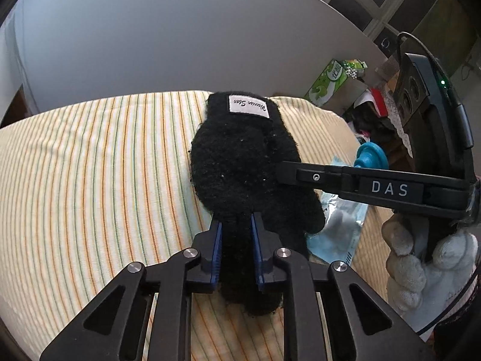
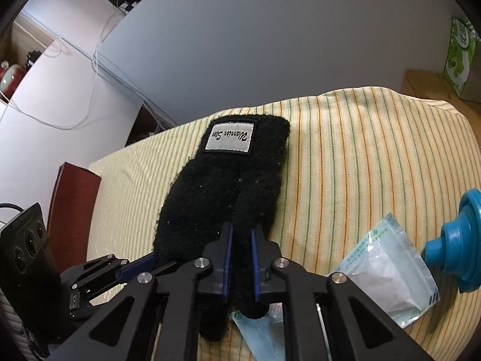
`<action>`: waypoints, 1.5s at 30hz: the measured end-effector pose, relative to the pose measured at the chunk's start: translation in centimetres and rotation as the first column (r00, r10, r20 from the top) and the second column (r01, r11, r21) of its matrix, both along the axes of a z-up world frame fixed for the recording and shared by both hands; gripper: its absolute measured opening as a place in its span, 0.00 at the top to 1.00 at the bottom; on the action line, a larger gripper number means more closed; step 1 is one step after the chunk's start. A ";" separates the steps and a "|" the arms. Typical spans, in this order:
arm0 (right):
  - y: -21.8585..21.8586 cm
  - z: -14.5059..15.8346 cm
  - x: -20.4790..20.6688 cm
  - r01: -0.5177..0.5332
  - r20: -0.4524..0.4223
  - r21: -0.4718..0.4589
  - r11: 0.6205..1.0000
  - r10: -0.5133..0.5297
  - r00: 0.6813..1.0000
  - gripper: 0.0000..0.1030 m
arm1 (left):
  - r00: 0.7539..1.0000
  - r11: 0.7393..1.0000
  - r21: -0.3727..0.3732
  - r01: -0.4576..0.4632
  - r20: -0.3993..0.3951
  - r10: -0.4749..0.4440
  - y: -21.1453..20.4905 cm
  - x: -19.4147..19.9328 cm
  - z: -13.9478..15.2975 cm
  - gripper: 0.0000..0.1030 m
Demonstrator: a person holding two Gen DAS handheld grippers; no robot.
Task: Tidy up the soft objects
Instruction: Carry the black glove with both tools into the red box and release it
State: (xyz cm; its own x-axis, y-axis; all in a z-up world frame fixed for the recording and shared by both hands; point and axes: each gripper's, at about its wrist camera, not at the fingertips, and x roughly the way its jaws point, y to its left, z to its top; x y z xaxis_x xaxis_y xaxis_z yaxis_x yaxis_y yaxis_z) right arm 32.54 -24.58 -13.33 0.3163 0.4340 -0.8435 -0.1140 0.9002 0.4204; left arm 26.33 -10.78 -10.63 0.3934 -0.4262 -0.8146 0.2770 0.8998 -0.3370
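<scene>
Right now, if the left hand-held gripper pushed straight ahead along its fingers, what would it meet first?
The left hand-held gripper is already shut on a finger of the black glove, so it would drive straight into the glove's body. Beyond that lies the striped cloth; depth there is hard to judge.

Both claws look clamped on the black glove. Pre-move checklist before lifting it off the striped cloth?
1. Left claw shut on a finger of the black glove: ok.
2. Right claw shut on another glove finger: ok.
3. Striped cloth pinched along with the glove: cannot tell.
4. Glove clear of the plastic packet: not ok, a fingertip lies over the packet's edge.
5. Blue plastic piece apart from the glove: ok.
6. Label facing up at the cuff end: ok.
</scene>
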 end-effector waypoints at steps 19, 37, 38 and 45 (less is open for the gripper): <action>4.3 9.3 -4.7 -0.078 0.174 0.015 0.997 0.074 0.982 0.93 | 0.985 0.998 -0.049 -0.048 0.162 0.055 6.5 -5.5 8.1 0.85; 25.7 16.4 -7.0 -0.363 0.296 0.060 0.930 0.331 0.896 0.93 | 0.905 0.947 -0.065 -0.315 0.280 0.320 25.2 -12.3 14.4 0.85; 27.1 16.3 -6.9 -0.377 0.294 0.063 0.924 0.343 0.892 0.93 | 0.899 0.942 -0.060 -0.331 0.282 0.334 26.3 -12.4 14.4 0.85; 33.9 15.7 -6.2 -0.442 0.278 0.065 0.895 0.409 0.869 0.93 | 0.872 0.909 -0.052 -0.414 0.262 0.413 31.5 -11.6 13.9 0.85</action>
State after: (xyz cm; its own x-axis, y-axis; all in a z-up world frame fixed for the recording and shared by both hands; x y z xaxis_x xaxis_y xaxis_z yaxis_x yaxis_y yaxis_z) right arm 26.37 9.31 2.32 0.2705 0.6693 -0.6920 -0.5902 0.6831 0.4301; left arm 14.74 20.77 3.28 0.7309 -0.1732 -0.6602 -0.0439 0.9533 -0.2987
